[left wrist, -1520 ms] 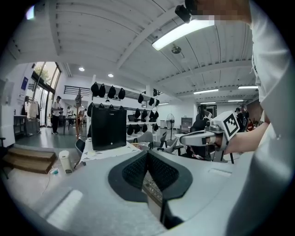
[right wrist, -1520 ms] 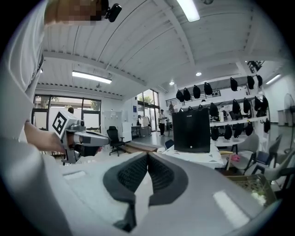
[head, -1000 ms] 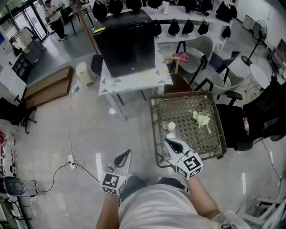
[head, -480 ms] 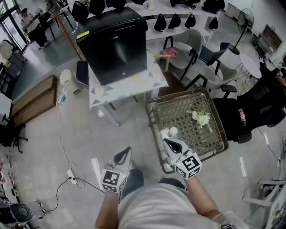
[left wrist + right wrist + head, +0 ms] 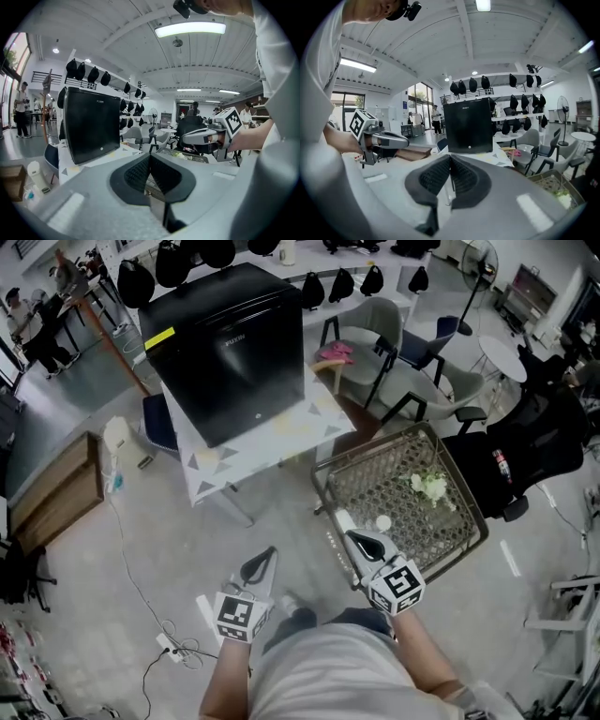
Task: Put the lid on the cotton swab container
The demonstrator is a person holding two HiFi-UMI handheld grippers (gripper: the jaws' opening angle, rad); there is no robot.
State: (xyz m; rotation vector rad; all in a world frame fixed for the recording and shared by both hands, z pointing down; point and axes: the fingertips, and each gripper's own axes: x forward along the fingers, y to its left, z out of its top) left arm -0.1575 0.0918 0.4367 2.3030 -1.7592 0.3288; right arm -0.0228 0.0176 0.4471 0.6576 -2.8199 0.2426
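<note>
Both jaws shut & empty: left gripper (image 5: 262,563) & right gripper (image 5: 359,542) hang low, prob. just in transit. Container (image 5: 344,519) & lid (image 5: 382,523), small white bits, wait apart at wire basket's (image 5: 375,455) near-left corner.

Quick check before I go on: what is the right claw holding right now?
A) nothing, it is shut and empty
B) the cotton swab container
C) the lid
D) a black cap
A: in the right gripper view the right claw has its two pads pressed together with nothing between them.
</note>
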